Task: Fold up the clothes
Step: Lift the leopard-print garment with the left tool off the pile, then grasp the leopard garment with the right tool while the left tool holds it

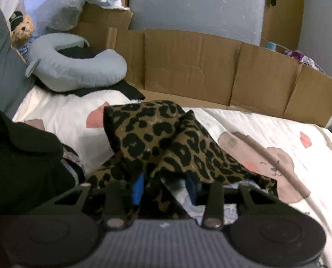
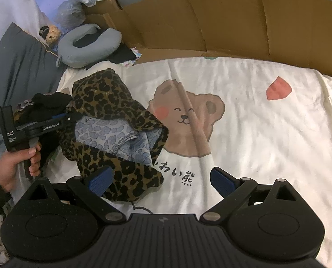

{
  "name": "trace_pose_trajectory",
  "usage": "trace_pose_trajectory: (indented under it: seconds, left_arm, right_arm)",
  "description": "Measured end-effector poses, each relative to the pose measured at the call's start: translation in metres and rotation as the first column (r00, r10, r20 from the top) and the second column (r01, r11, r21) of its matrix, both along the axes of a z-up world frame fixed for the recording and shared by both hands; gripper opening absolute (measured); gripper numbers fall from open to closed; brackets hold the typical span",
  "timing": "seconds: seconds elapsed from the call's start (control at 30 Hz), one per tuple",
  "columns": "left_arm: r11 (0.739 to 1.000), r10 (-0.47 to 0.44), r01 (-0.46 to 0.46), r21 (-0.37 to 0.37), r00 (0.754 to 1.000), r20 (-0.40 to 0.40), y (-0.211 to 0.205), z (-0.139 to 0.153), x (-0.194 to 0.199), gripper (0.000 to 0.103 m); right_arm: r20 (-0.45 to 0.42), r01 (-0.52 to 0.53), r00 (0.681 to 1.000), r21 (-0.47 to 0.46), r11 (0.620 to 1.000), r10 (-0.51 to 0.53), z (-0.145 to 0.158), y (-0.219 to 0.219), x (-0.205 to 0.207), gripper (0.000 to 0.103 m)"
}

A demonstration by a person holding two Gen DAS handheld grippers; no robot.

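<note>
A leopard-print garment (image 1: 157,138) lies crumpled on the white bear-print sheet (image 2: 266,138), its pale blue lining (image 2: 112,134) turned up. In the left wrist view my left gripper (image 1: 164,187) is pushed into the near edge. Its blue pads (image 1: 138,187) stand apart with a fold of the fabric between them, and cloth drapes over the right finger. The right wrist view shows the left gripper (image 2: 75,116) from the side, held by a hand (image 2: 16,163). My right gripper (image 2: 161,179) is wide open over the sheet, its left pad (image 2: 101,178) lying against the garment's near flap.
A pile of black clothes (image 1: 20,156) sits left of the garment. Behind it are a grey neck pillow (image 2: 87,44), a small teddy bear (image 1: 23,29) and a grey pillow (image 2: 16,67). A flattened cardboard wall (image 2: 233,22) runs along the bed's far side.
</note>
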State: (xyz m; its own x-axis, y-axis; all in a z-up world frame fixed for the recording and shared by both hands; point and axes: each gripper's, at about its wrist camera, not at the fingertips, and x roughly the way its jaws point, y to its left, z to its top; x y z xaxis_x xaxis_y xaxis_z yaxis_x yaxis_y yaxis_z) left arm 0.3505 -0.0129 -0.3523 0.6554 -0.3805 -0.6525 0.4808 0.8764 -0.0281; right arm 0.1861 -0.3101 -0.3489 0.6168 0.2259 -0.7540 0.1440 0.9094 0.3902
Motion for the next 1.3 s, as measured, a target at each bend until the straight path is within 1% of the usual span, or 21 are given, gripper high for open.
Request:
trace_pose_trajectory:
  seconds: [0.13,0.17,0.2,0.23,0.27,0.3,0.4,0.57,0.77,0.87,0.97,1.0,1.13,1.3]
  left_arm:
    - [1.000,-0.013,0.013,0.013,1.000,0.018,-0.004,0.001,0.004,0.041]
    - [1.000,-0.015,0.015,0.012,1.000,0.017,-0.004,0.001,0.005,0.037]
    - [1.000,-0.019,0.019,0.006,1.000,0.012,-0.004,0.000,0.006,0.025]
    - [1.000,-0.016,0.016,-0.002,1.000,0.002,-0.003,0.000,0.007,0.018]
    - [1.000,-0.014,0.014,-0.014,1.000,-0.008,-0.002,-0.001,0.006,0.006]
    - [1.000,-0.012,0.012,-0.026,1.000,-0.017,-0.001,-0.001,0.006,0.003]
    - [0.997,-0.033,0.031,-0.071,0.999,-0.028,-0.001,0.004,-0.003,0.002]
    - [0.985,-0.075,0.065,-0.159,0.996,-0.057,-0.008,0.018,-0.023,0.002]
    - [0.967,-0.128,0.104,-0.232,0.988,-0.091,-0.019,0.027,-0.053,0.002]
    - [0.963,-0.139,0.108,-0.246,0.984,-0.110,-0.020,0.029,-0.065,0.001]
    - [0.961,-0.144,0.106,-0.255,0.981,-0.133,-0.017,0.029,-0.076,0.001]
    - [0.961,-0.145,0.106,-0.255,0.979,-0.141,-0.016,0.029,-0.079,0.001]
    - [0.960,-0.164,0.119,-0.254,0.972,-0.166,-0.016,0.026,-0.097,0.001]
    - [0.954,-0.188,0.129,-0.271,0.961,-0.205,-0.015,0.022,-0.115,0.001]
  right_arm:
    - [-0.006,-0.012,1.000,0.006,1.000,0.012,-0.002,0.005,0.000,0.097]
    - [-0.007,-0.015,1.000,0.008,1.000,0.015,-0.002,0.006,0.000,0.097]
    - [-0.008,-0.018,1.000,0.009,1.000,0.018,-0.003,0.006,0.000,0.097]
    - [-0.008,-0.019,1.000,0.010,1.000,0.019,-0.003,0.007,0.000,0.097]
    - [-0.009,-0.019,1.000,0.012,1.000,0.020,-0.003,0.007,0.000,0.097]
    - [-0.009,-0.020,1.000,0.014,1.000,0.020,-0.003,0.007,0.000,0.097]
    - [-0.009,-0.018,1.000,0.019,1.000,0.018,-0.003,0.006,0.000,0.097]
    - [0.004,-0.017,1.000,0.037,0.999,0.017,0.000,0.006,0.003,0.097]
    - [0.017,-0.024,1.000,0.055,0.998,0.023,0.001,0.010,0.006,0.097]
    - [0.021,-0.028,0.999,0.059,0.998,0.027,0.001,0.013,0.007,0.096]
    - [0.017,-0.031,0.999,0.061,0.998,0.030,-0.002,0.014,0.010,0.087]
    - [0.014,-0.031,0.999,0.062,0.998,0.031,-0.003,0.014,0.011,0.086]
    - [0.018,-0.040,0.999,0.058,0.998,0.039,-0.006,0.017,0.014,0.086]
    - [0.025,-0.059,0.998,0.050,0.997,0.057,-0.007,0.022,0.019,0.086]
